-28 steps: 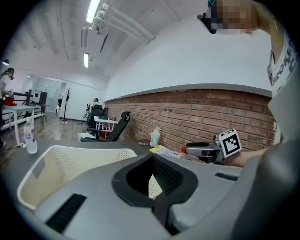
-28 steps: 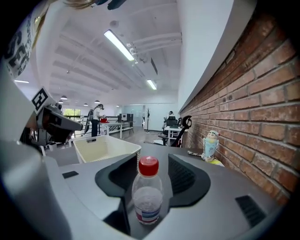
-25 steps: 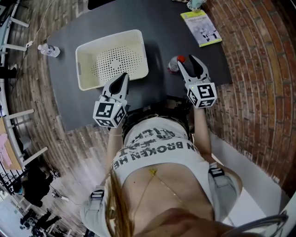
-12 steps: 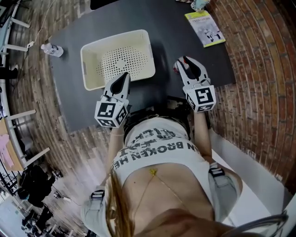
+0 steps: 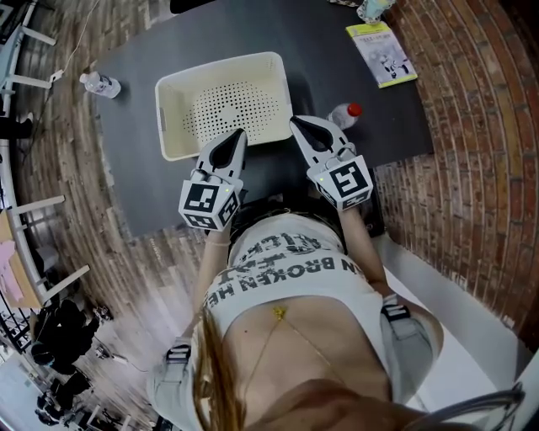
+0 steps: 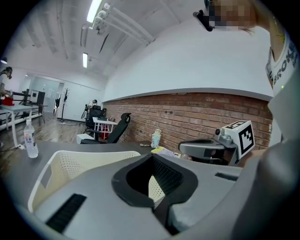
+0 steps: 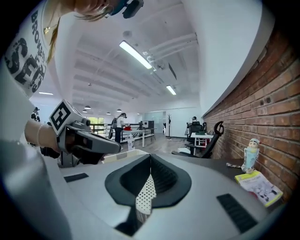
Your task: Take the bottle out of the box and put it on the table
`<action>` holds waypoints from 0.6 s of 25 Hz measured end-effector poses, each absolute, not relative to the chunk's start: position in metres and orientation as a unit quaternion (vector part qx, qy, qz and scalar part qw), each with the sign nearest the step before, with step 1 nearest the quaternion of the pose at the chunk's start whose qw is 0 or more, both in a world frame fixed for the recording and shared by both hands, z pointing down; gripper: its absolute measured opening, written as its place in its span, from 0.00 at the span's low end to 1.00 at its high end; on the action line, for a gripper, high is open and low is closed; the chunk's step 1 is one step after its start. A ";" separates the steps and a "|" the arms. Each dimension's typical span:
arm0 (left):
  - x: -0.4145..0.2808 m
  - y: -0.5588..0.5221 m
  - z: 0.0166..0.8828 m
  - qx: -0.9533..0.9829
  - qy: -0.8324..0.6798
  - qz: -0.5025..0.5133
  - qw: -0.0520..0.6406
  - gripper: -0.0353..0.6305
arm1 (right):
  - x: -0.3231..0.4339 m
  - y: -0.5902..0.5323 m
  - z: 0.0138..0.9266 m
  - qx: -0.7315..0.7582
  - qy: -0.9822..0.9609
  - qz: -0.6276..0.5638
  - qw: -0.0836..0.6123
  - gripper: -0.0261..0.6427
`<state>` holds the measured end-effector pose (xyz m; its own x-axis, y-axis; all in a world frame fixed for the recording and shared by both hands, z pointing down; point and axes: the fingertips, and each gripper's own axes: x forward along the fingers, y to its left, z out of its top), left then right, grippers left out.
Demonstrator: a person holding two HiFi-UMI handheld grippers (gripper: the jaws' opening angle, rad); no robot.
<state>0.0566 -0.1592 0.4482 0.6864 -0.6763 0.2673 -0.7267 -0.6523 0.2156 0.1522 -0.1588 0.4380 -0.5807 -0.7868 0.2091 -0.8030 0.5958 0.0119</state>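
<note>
The clear bottle with a red cap (image 5: 344, 115) sits on the dark table (image 5: 337, 67), right of the cream perforated box (image 5: 223, 108), which holds nothing. My right gripper (image 5: 296, 123) is shut and empty, just left of the bottle and apart from it, at the box's front right corner. My left gripper (image 5: 238, 135) is shut and empty too, at the box's front edge. The left gripper view shows its closed jaws (image 6: 152, 159) over the box (image 6: 70, 164) with the right gripper (image 6: 211, 149) beside. The right gripper view shows shut jaws (image 7: 150, 157) and the left gripper (image 7: 79, 140).
A second clear bottle (image 5: 99, 82) stands at the table's far left edge. A yellow-green booklet (image 5: 383, 52) and a small figurine (image 5: 370, 8) lie at the back right. A brick wall runs along the right. The person's body is close behind the table's front edge.
The right gripper's jaws have closed from wide open and it has swung left, away from the red-capped bottle, which stays on the table. The left gripper has barely shifted.
</note>
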 end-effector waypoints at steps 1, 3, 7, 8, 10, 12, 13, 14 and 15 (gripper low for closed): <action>0.057 -0.160 0.447 0.906 -0.385 0.081 0.153 0.06 | 0.146 -0.159 0.437 0.443 -0.891 0.047 0.089 0.05; 0.058 -0.160 0.445 0.909 -0.380 0.078 0.152 0.06 | 0.137 -0.159 0.435 0.436 -0.895 0.057 0.077 0.05; 0.060 -0.163 0.436 0.914 -0.372 0.072 0.144 0.06 | 0.124 -0.161 0.430 0.429 -0.899 0.055 0.073 0.05; 0.062 -0.164 0.433 0.915 -0.371 0.070 0.141 0.06 | 0.122 -0.162 0.428 0.428 -0.899 0.053 0.070 0.05; 0.064 -0.165 0.425 0.918 -0.368 0.063 0.134 0.06 | 0.121 -0.162 0.422 0.429 -0.900 0.049 0.062 0.05; 0.067 -0.166 0.415 0.921 -0.365 0.055 0.125 0.06 | 0.119 -0.162 0.414 0.428 -0.901 0.043 0.051 0.05; 0.069 -0.167 0.410 0.922 -0.364 0.052 0.120 0.06 | 0.118 -0.162 0.409 0.426 -0.903 0.037 0.047 0.05; 0.070 -0.167 0.406 0.923 -0.363 0.049 0.115 0.06 | 0.117 -0.163 0.404 0.424 -0.904 0.031 0.043 0.05; 0.071 -0.167 0.403 0.924 -0.362 0.048 0.111 0.06 | 0.116 -0.163 0.399 0.424 -0.904 0.027 0.040 0.05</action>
<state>0.0711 -0.1675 0.4029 0.7331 -0.6589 0.1684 -0.6800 -0.7133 0.1697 0.1159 -0.1629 0.3993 -0.6376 -0.7646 0.0945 -0.7688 0.6393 -0.0152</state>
